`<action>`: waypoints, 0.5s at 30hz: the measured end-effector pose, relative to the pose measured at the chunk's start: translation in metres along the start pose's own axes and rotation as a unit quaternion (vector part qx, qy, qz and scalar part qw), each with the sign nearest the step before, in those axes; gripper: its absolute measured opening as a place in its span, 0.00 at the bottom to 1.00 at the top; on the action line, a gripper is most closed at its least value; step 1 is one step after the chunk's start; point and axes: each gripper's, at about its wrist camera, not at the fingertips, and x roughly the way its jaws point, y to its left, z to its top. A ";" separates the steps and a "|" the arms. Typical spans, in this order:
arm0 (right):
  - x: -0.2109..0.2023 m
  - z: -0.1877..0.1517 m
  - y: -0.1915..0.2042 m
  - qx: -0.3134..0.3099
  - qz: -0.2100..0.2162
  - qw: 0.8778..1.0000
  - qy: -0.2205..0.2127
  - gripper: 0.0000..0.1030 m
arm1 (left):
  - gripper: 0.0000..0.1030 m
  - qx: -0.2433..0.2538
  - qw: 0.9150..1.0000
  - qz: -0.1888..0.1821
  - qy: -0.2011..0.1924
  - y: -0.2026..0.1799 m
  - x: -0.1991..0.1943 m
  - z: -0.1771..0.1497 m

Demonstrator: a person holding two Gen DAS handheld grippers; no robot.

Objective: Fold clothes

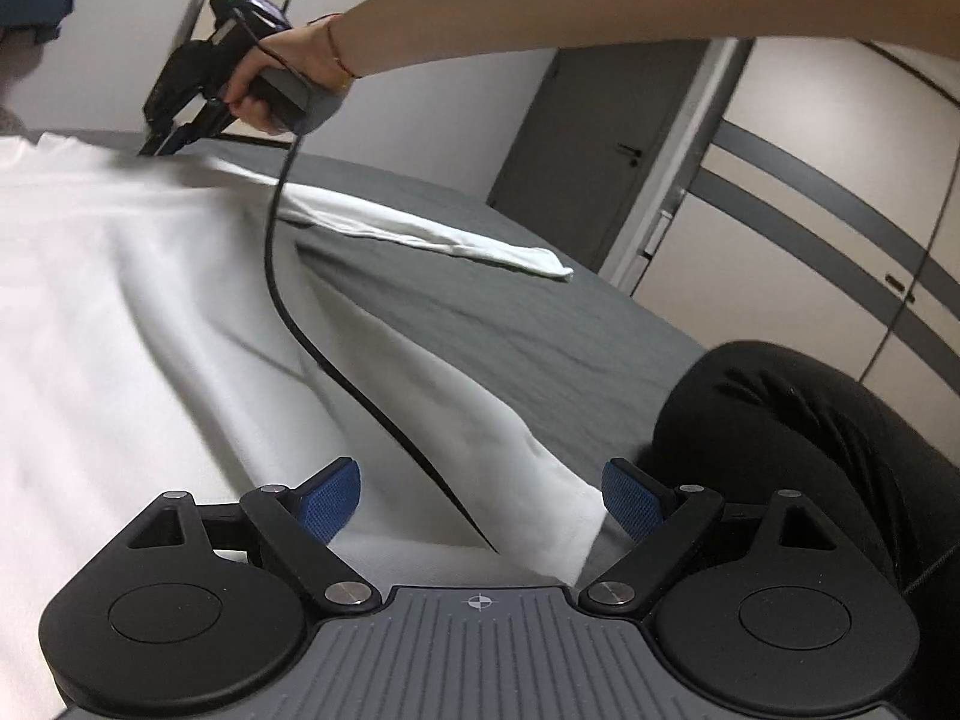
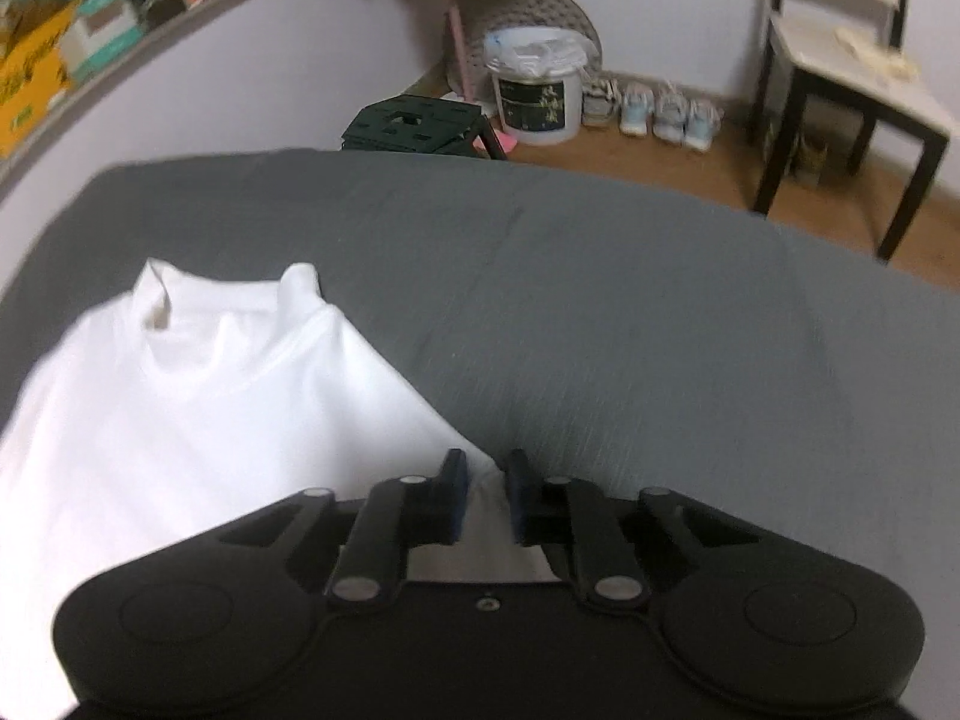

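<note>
My left tool (image 1: 480, 498) hangs with its blue pads wide apart, nothing between them, above the near edge of the white shirt (image 1: 150, 300). The shirt lies spread on the grey bed (image 1: 510, 300), softly creased, one long sleeve (image 1: 432, 234) stretched flat to the right, its high collar (image 2: 228, 294) standing at the far end. My right tool (image 2: 486, 492), black cable (image 1: 282, 276) trailing, has its pads drawn close on a fold of shirt edge, fabric between them.

wrist cams, low, both over shirt (image 1: 150, 300)
</note>
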 end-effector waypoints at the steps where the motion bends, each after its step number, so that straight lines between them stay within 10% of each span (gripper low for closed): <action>1: -0.002 0.001 0.005 -0.015 -0.024 1.000 -0.014 0.08 | 0.87 -0.002 1.000 0.002 0.000 0.001 0.003 0.001; 10: 0.009 0.005 0.011 0.009 -0.107 0.993 -0.050 0.07 | 0.87 0.011 1.000 0.011 0.009 -0.004 0.025 0.004; 12: 0.001 0.003 0.005 0.040 -0.096 0.993 -0.056 0.28 | 0.87 0.010 1.000 0.010 0.010 -0.004 0.028 0.005; 15: -0.032 -0.004 -0.006 0.045 -0.080 0.993 -0.067 0.35 | 0.87 0.014 1.000 0.011 0.013 -0.004 0.029 0.007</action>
